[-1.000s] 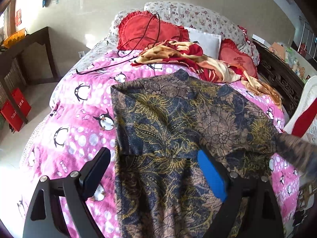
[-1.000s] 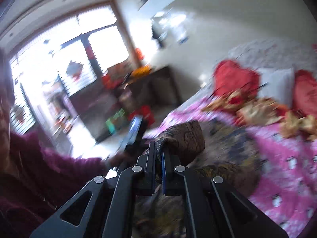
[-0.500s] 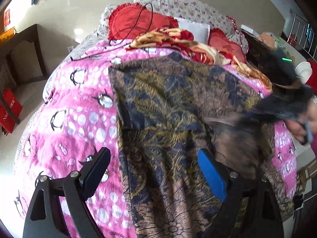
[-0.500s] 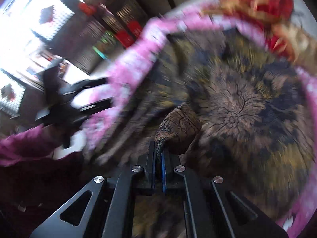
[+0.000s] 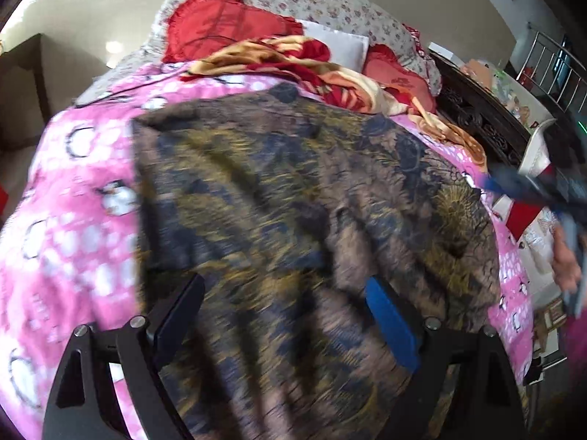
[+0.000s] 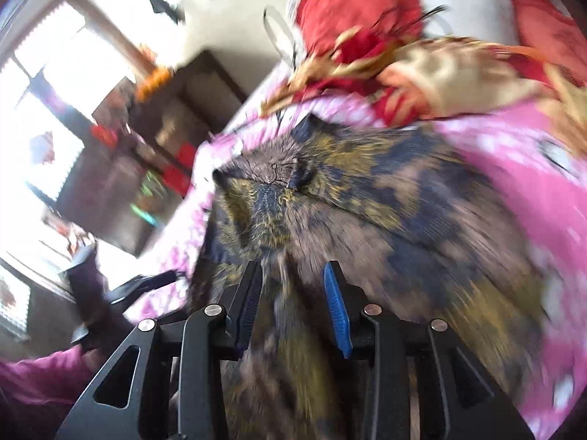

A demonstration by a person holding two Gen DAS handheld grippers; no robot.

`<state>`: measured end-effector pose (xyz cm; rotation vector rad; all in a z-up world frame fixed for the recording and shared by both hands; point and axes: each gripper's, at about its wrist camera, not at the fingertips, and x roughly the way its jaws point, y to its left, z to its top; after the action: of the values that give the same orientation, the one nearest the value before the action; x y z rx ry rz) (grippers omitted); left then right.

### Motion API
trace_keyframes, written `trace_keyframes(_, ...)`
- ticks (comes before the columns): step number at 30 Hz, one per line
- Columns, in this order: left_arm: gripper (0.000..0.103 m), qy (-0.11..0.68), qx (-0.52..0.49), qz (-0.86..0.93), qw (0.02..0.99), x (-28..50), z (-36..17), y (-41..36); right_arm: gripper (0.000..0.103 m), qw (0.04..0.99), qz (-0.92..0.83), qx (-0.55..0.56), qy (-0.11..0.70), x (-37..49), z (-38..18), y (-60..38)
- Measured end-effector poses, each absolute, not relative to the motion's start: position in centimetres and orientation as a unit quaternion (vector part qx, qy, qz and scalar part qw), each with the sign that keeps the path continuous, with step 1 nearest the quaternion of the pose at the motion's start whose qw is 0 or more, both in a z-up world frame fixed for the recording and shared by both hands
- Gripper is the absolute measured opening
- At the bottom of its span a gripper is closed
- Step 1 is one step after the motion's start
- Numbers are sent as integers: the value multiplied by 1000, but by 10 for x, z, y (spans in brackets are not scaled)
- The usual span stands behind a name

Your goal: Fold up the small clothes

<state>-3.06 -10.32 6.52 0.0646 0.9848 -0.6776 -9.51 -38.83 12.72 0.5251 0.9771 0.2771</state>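
The sleeve I was pinching in my right gripper [image 6: 291, 295] a moment ago now lies folded over the patterned garment [image 5: 293, 201], and those jaws have just been opening, parted now with cloth below them but nothing pressed between the pads. My left gripper [image 5: 282, 311] hangs with jaws spread wide above the garment's near part, holding nothing. The garment lies spread on the pink penguin blanket [image 5: 73, 220], short of the red pillows [image 5: 223, 25]
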Motion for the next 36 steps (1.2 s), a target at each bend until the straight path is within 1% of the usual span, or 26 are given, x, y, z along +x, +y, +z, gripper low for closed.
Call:
trace_keyframes(4, 92, 484, 20, -332, 810, -23, 52, -145, 34, 855, 84, 253, 445, -173, 141, -413)
trace_keyframes(5, 91, 487, 17, -337, 806, -23, 49, -153, 34, 856, 73, 263, 440, -195, 143, -419)
trace_keyframes(6, 71, 494, 18, -338, 801, -23, 46, -162, 34, 855, 66, 270, 438, -207, 143, -422)
trace_keyframes(7, 48, 508, 22, -342, 790, -23, 43, -173, 35, 854, 56, 277, 437, -221, 139, -430)
trace_keyframes(8, 4, 518, 36, -347, 781, -25, 45, -182, 35, 853, 48, 277, 440, -232, 139, -434)
trace_keyframes(9, 8, 512, 50, -353, 781, -28, 55, -191, 35, 852, 35, 273, 445, -243, 137, -437)
trace_keyframes(11, 7, 476, 38, -376, 794, -36, 84, -194, 35, 853, 22, 272, 446, -248, 128, -436)
trace_keyframes(13, 7, 430, 33, -403, 807, -45, 136, -192, 35, 849, 21, 284, 445, -251, 119, -437)
trace_keyframes(14, 7, 414, 30, -407, 814, -48, 154, -190, 35, 848, 15, 286, 446, -249, 115, -438)
trace_keyframes(15, 7, 388, 25, -408, 826, -51, 185, -183, 35, 847, 6, 288, 446, -247, 110, -439)
trace_keyframes(19, 7, 323, 9, -388, 863, -57, 264, -151, 35, 833, -12, 343, 433, -234, 92, -451)
trace_keyframes(21, 7, 305, 7, -369, 878, -59, 286, -134, 36, 830, -7, 364, 423, -226, 89, -450)
trace_keyframes(25, 7, 293, 8, -343, 892, -59, 307, -115, 36, 830, 13, 373, 415, -209, 91, -437)
trace_keyframes(28, 7, 290, 17, -328, 899, -62, 311, -103, 36, 850, 5, 343, 400, -204, 102, -421)
trace_keyframes(31, 7, 306, 20, -320, 897, -63, 302, -94, 36, 867, -6, 303, 395, -194, 112, -408)
trace_keyframes(34, 7, 319, 25, -309, 896, -61, 289, -88, 36, 856, 4, 299, 421, -165, 108, -401)
trace_keyframes(36, 8, 330, 28, -299, 895, -57, 278, -84, 36, 852, 3, 307, 424, -150, 106, -404)
